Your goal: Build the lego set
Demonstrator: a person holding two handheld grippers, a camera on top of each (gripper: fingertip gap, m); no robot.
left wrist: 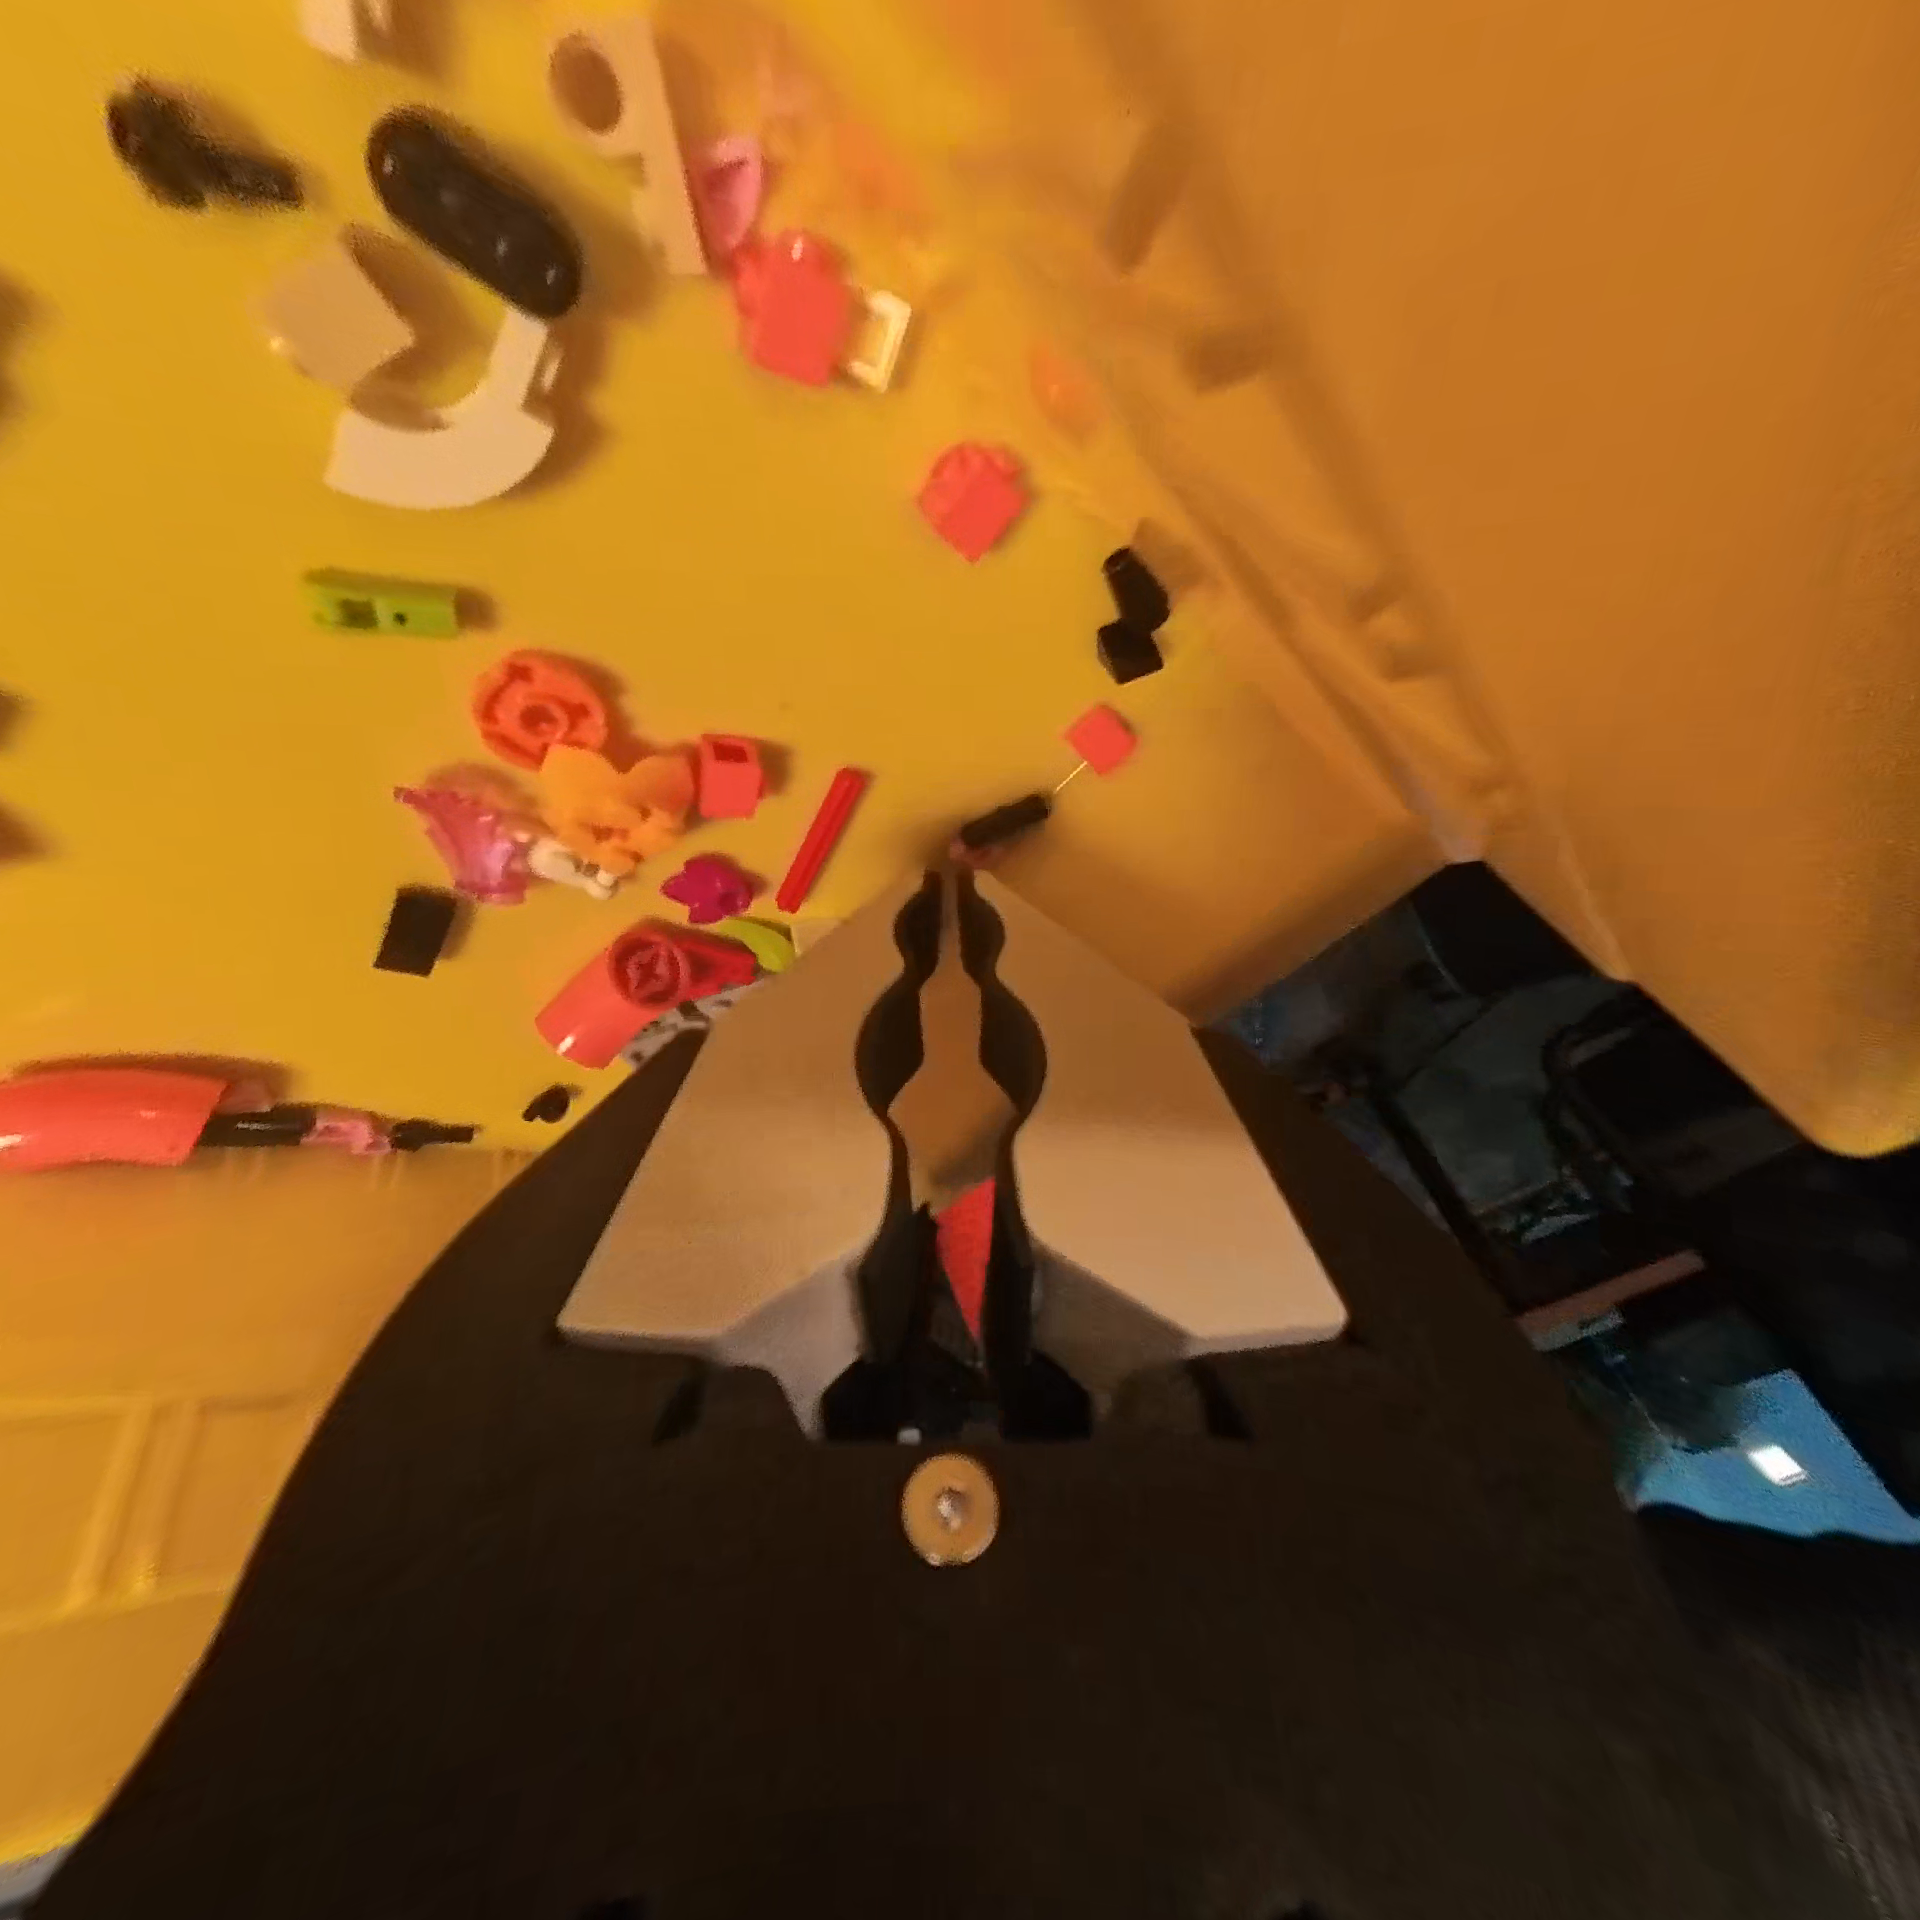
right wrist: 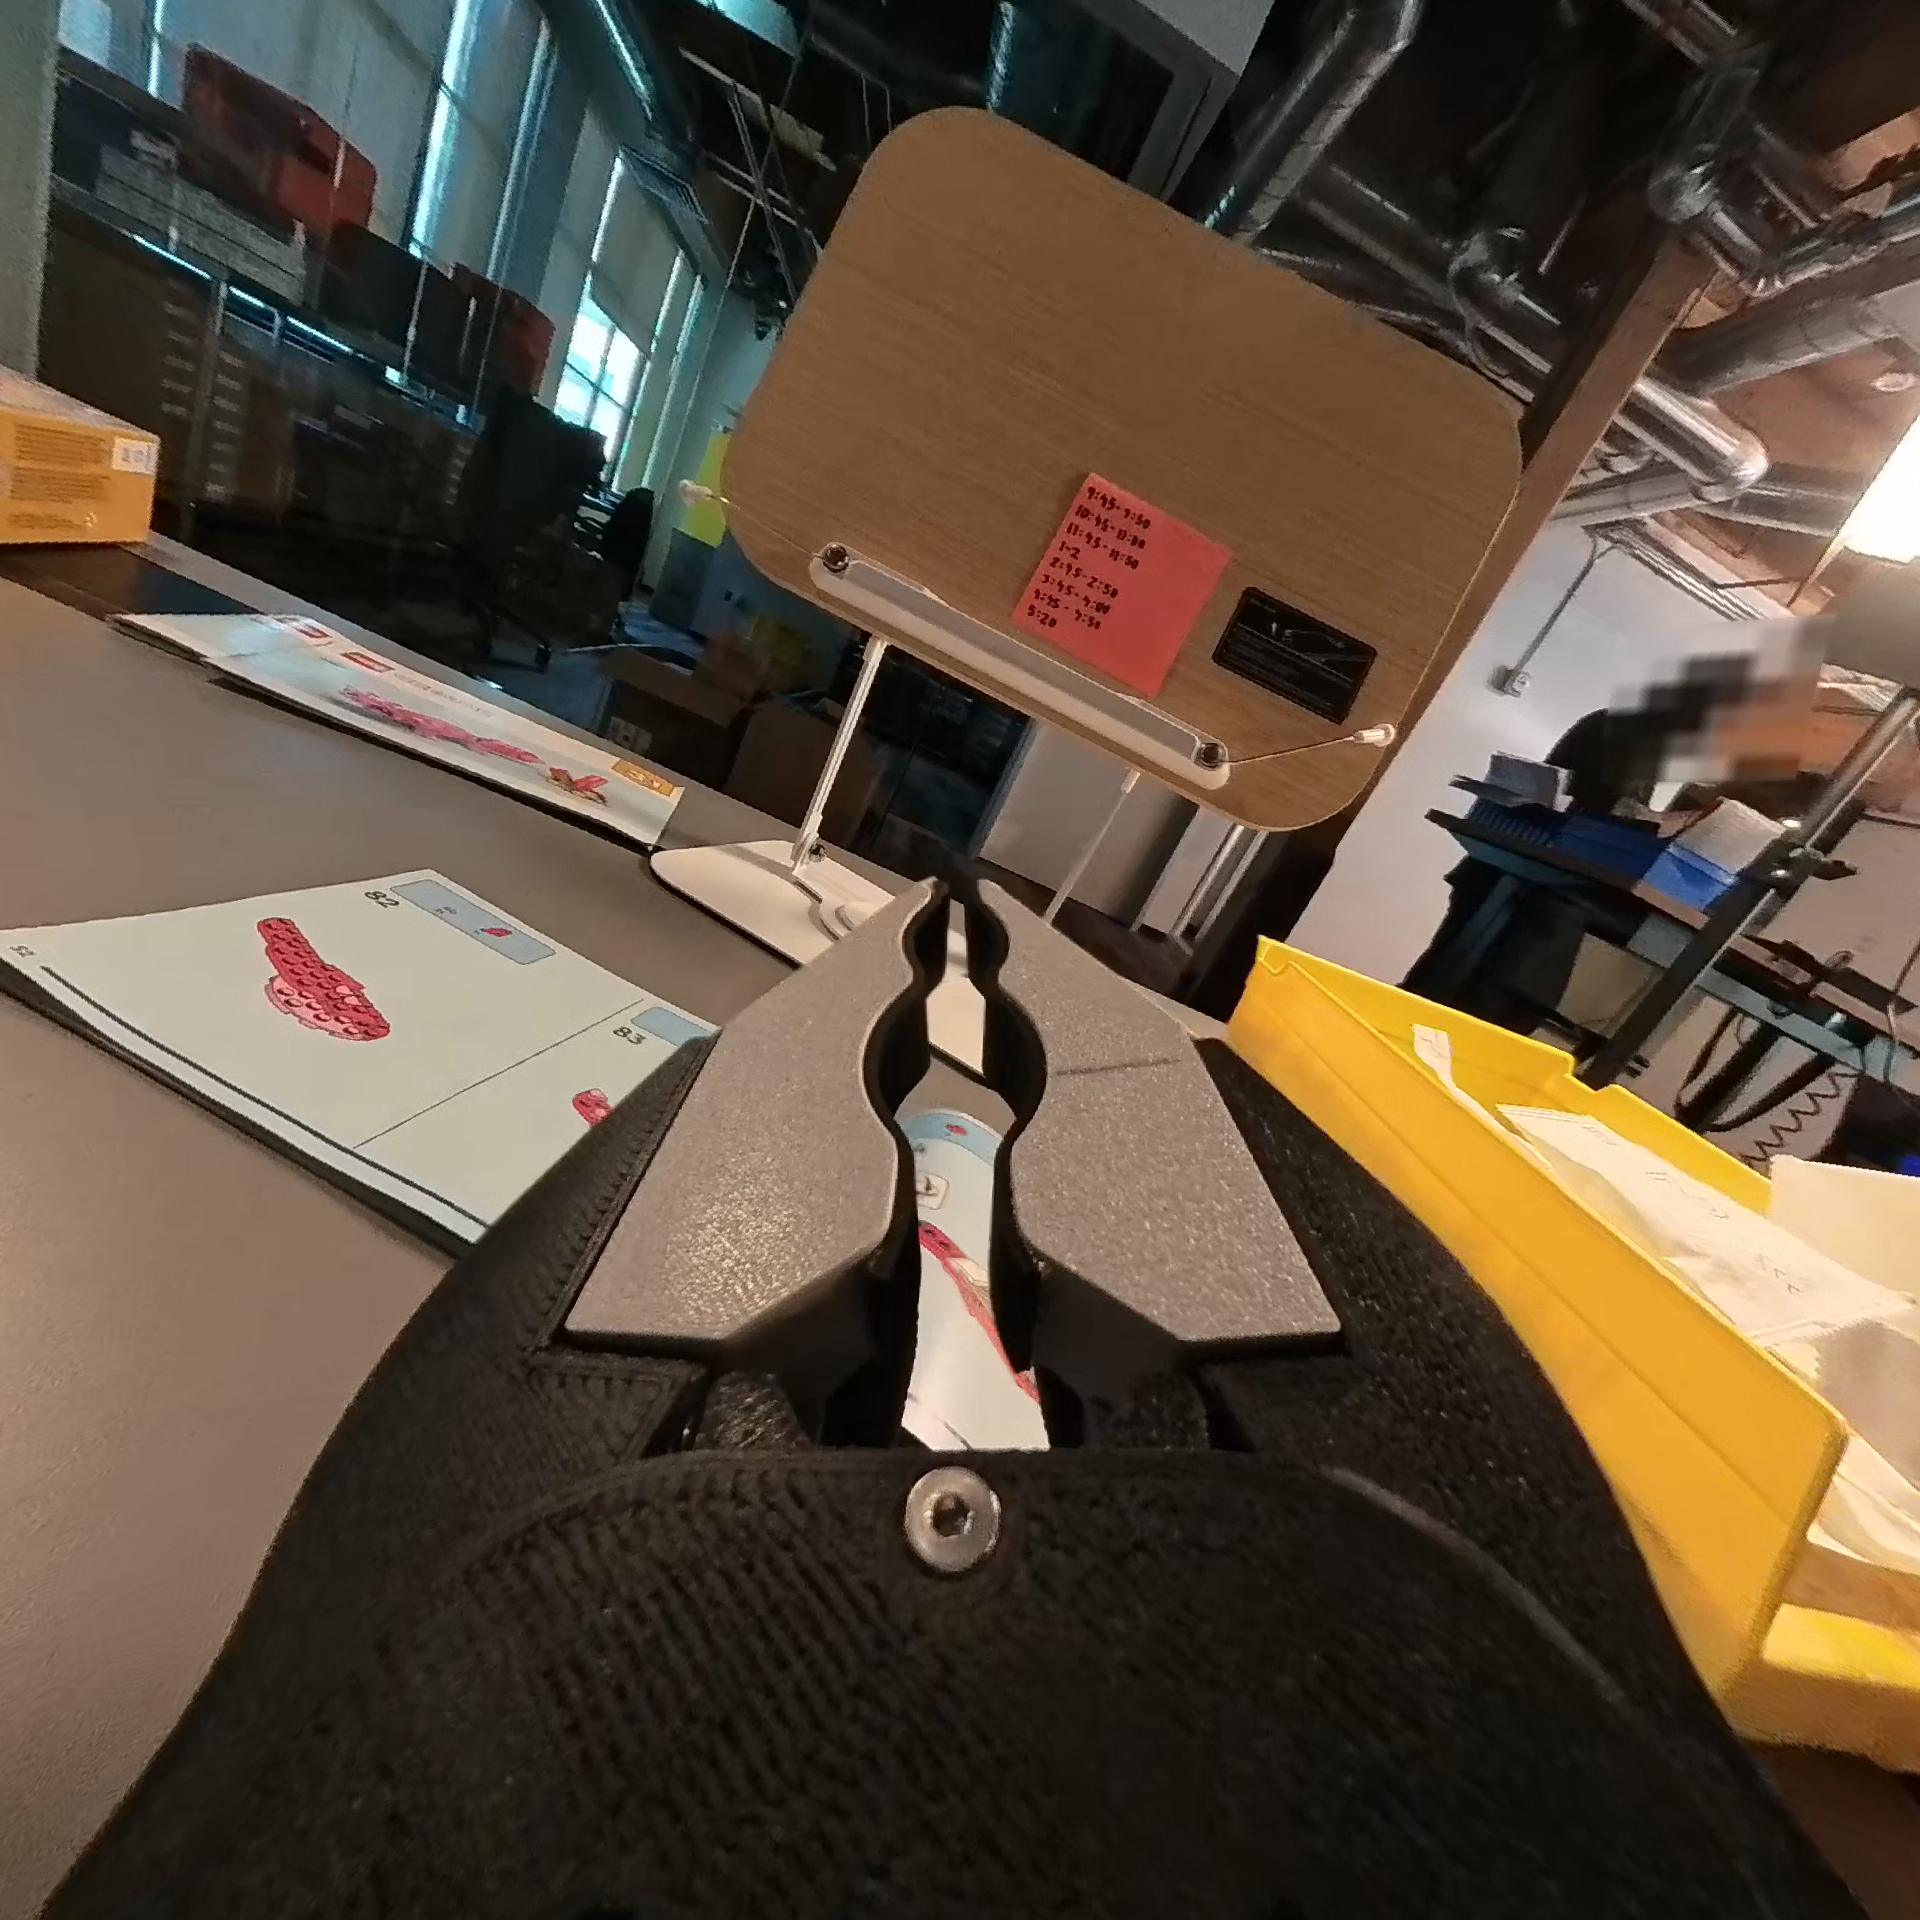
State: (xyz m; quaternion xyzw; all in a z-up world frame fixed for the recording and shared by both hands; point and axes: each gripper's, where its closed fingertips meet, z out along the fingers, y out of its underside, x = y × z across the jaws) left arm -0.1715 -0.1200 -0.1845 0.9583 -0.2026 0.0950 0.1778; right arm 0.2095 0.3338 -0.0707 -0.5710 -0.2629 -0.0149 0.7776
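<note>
Black pin-like piece (left wrist: pixel 1003 821) lies in the yellow tray (left wrist: pixel 208 644) just ahead of the tips of the left gripper (left wrist: pixel 956 883); something small and pinkish sits at its near end, right at the tips, but blur hides whether the nearly closed jaws pinch it. A small coral tile (left wrist: pixel 1099 739) lies near, a red axle (left wrist: pixel 823 837) to the left. The right gripper (right wrist: pixel 958 896) is closed on nothing, over an open instruction booklet (right wrist: pixel 312 1029) on the dark table (right wrist: pixel 156 1403). Beyond stands a wooden book stand (right wrist: pixel 1039 364) with a handwritten pink sticky note (right wrist: pixel 1122 582), partly behind the jaws.
</note>
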